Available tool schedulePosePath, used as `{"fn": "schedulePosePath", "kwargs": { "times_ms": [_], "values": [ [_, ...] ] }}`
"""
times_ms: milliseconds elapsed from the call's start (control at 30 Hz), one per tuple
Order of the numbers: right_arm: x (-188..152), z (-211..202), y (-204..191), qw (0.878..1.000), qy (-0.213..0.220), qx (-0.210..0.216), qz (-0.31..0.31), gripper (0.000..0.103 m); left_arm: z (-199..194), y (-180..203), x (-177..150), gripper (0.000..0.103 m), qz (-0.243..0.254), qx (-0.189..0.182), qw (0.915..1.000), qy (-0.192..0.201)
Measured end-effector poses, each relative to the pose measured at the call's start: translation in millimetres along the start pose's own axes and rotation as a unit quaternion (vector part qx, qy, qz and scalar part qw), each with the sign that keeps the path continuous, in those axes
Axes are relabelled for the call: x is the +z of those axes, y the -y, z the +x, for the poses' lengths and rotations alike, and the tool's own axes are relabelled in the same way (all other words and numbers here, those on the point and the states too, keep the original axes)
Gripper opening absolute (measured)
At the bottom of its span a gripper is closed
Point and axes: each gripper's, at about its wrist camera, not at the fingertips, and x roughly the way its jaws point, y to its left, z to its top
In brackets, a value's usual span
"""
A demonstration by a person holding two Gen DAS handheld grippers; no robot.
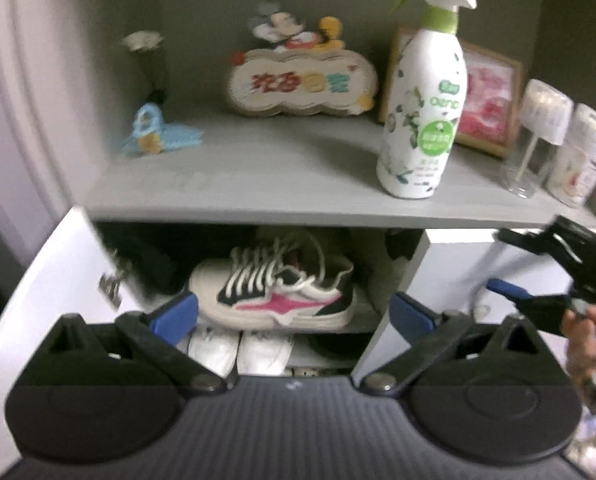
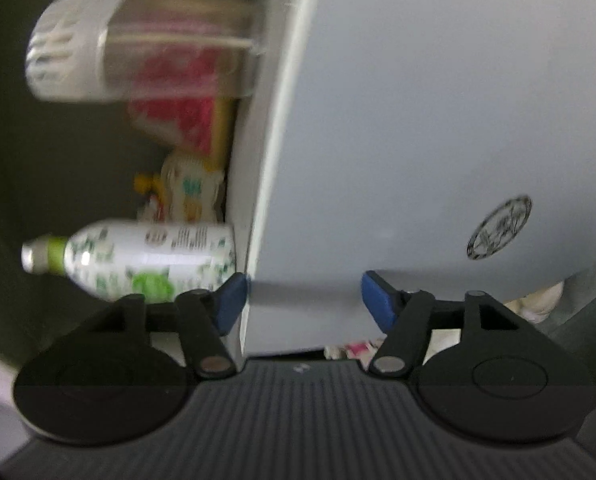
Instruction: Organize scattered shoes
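Left gripper (image 1: 294, 312) hangs with jaws spread, nothing between them. Just beyond, inside the open cabinet, a sneaker (image 1: 274, 292) with a pink stripe sits on a shelf, white shoes (image 1: 242, 348) below it. Right gripper (image 2: 302, 300), jaws parted and empty, faces the white door (image 2: 418, 120). Farther up, a spray bottle (image 1: 422, 112) stands on the grey shelf (image 1: 258, 176).
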Motion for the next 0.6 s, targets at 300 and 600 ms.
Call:
{"fn": "schedulePosePath", "kwargs": {
  "times_ms": [300, 600],
  "values": [
    [-1.2, -74.7, -14.5, 0.931, -0.207, -0.051, -0.298, 0.027, -81.8, 69.1, -95.1, 0.103, -0.124, 0.164, 0.9786, -0.006],
    [-57.3, -172.8, -44.5, 0.823, -0.24, -0.018, -0.514, 0.024, -177.8, 125.8, -169.4, 0.103, -0.214, 0.244, 0.9459, 0.017]
  ]
}}
